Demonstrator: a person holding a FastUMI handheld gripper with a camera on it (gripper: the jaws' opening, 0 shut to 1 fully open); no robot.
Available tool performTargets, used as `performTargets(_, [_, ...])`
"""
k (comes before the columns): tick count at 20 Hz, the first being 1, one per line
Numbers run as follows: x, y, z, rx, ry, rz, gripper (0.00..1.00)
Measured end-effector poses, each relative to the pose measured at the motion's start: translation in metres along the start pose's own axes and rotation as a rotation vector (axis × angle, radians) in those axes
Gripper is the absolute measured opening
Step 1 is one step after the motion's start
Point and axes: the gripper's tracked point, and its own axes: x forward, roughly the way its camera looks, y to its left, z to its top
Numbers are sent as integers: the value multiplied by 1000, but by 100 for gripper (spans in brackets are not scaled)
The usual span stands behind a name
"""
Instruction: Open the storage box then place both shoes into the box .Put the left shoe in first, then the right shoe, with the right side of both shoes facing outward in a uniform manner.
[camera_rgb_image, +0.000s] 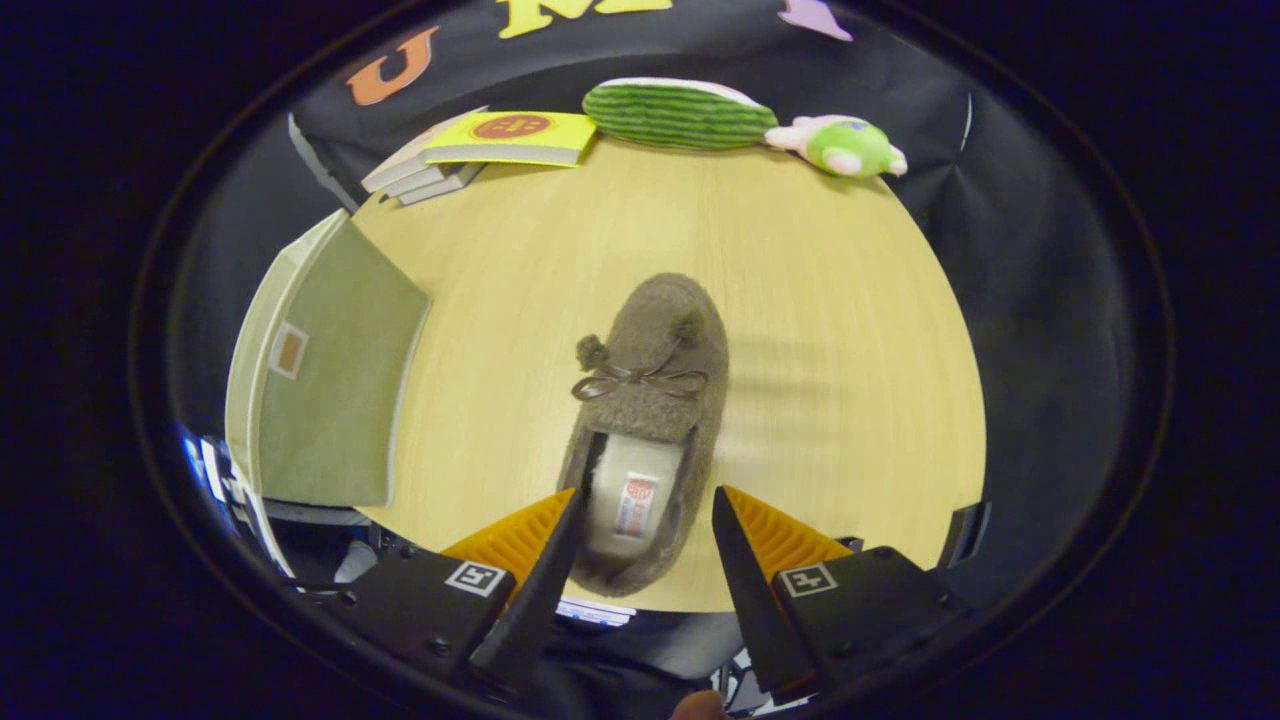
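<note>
1. Gripper view: looking down along the tool (640, 520), fingers standing apart, spread about as wide as the heel of the shoe (645, 420), straddling it on either side.
2. Not clamping: one finger sitting at the heel's edge, the other just clear of the opposite side, so gripping nothing for certain; actual contact being hard to tell.
3. Lying on the pale wooden counter (830, 300): a brown fuzzy slipper-style shoe with a bow and two pom-poms, toe pointing away from the fingers, heel opening between them, a light insole with a small label showing inside.
4. Standing well off to one side of the shoe, near the counter's edge: the storage box (320, 370), a grey-green fabric one with a small tag on the facing panel; whether lid open or closed, cannot tell.
5. Resting at the counter's far edge, beyond the shoe: a stack of books (480, 150) with a yellow cover on top, a green striped plush (675, 115), and a small green-and-pink plush toy (850, 147) beside it.
</note>
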Motion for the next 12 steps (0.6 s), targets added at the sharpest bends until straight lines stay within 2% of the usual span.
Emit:
performTargets(5, [29,-8,-7,184,70,110,79])
performTargets(7, [38,-5,-12,253,107,168,74])
performTargets(11, [39,-12,-13,306,107,189,43])
performTargets(12, [38,-13,-13,308,103,191,32])
